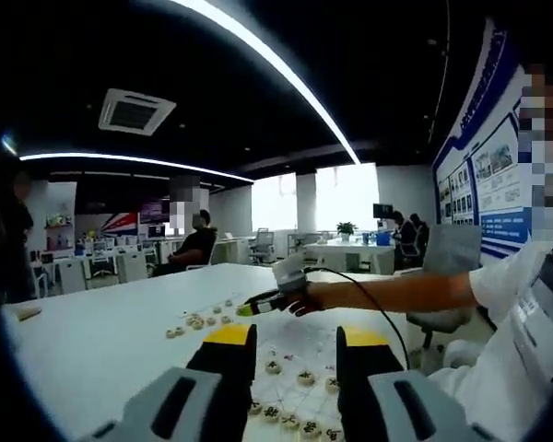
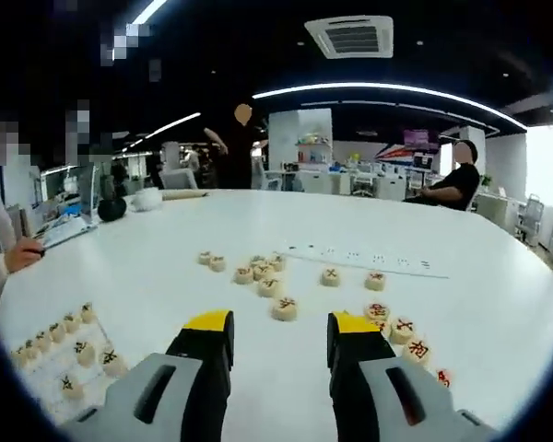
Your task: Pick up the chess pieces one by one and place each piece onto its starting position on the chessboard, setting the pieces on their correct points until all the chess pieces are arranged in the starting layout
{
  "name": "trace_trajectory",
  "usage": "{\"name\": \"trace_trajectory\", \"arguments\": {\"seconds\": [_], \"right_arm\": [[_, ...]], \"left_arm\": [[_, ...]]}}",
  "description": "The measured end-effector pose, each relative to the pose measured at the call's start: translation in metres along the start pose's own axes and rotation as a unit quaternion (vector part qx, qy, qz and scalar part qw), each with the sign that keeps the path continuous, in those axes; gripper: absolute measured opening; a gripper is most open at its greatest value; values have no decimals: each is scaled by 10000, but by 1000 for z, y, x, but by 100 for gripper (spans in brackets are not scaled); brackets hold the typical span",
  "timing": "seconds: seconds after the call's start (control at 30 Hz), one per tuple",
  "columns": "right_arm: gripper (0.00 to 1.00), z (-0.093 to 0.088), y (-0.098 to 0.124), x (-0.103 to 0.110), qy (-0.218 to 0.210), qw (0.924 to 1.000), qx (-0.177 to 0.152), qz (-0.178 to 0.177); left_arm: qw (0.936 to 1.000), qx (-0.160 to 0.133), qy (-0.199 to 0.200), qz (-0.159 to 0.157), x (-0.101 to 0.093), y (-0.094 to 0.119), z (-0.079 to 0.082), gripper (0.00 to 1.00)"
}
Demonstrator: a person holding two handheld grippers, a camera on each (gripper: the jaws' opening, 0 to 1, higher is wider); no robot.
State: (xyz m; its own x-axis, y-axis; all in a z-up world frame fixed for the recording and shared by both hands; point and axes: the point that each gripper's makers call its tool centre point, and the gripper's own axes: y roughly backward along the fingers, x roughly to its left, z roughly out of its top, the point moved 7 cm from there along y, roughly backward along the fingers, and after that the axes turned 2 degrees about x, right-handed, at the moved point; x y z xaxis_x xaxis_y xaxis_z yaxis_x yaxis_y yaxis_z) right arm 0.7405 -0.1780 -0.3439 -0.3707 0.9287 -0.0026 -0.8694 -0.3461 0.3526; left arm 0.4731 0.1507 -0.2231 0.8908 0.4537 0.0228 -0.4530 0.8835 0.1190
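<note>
Hovering over the big white table [image 2: 498, 304], both yellow-tipped grippers, left [image 1: 297, 345] and right [image 2: 278, 336], have jaws apart, nothing gripped; round cream chess discs [image 2: 284, 308] lie scattered just beyond the right one.

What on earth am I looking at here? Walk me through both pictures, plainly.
There is no robot here. A person holds a handheld gripper in each hand, and a fisheye camera rides on each one, looking forward along its two yellow-tipped jaws.

In the left gripper view, the left gripper sits at the bottom, jaws apart with nothing between them. Beyond them lies the chessboard with round pieces already lined up on it. The person's arm reaches in from the right, holding the right gripper over the white table.

In the right gripper view, the right gripper is also open and empty. Ahead of it, loose chess pieces are scattered on the table, light discs with red or dark characters. The board's edge shows at the lower left.

Behind is an open office with desks and people.
</note>
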Motion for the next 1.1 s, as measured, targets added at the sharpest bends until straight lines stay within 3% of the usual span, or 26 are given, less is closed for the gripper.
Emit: {"name": "trace_trajectory", "arguments": {"seconds": [0.2,0.5,0.67,0.8,0.87,1.1], "right_arm": [[42,-9,-27,-1,-57,9996,257,-92],[41,-9,-46,4,26,9989,421,-189],[34,-8,-50,7,117,9988,415,-234],[27,-13,-54,5,248,9975,602,-284],[19,-12,-52,5,181,9978,576,-257],[19,-3,-39,9,263,9979,564,-198]], "left_arm": [[10000,4,-81,-28,2,6,-2,36],[10000,-22,-32,-16,4,8,-3,35],[9999,68,33,-100,7,6,-11,33],[9996,295,-51,17,12,2,-18,33],[9993,364,-39,-20,13,2,-20,33],[9971,759,-8,15,27,-1,-40,35]]}}
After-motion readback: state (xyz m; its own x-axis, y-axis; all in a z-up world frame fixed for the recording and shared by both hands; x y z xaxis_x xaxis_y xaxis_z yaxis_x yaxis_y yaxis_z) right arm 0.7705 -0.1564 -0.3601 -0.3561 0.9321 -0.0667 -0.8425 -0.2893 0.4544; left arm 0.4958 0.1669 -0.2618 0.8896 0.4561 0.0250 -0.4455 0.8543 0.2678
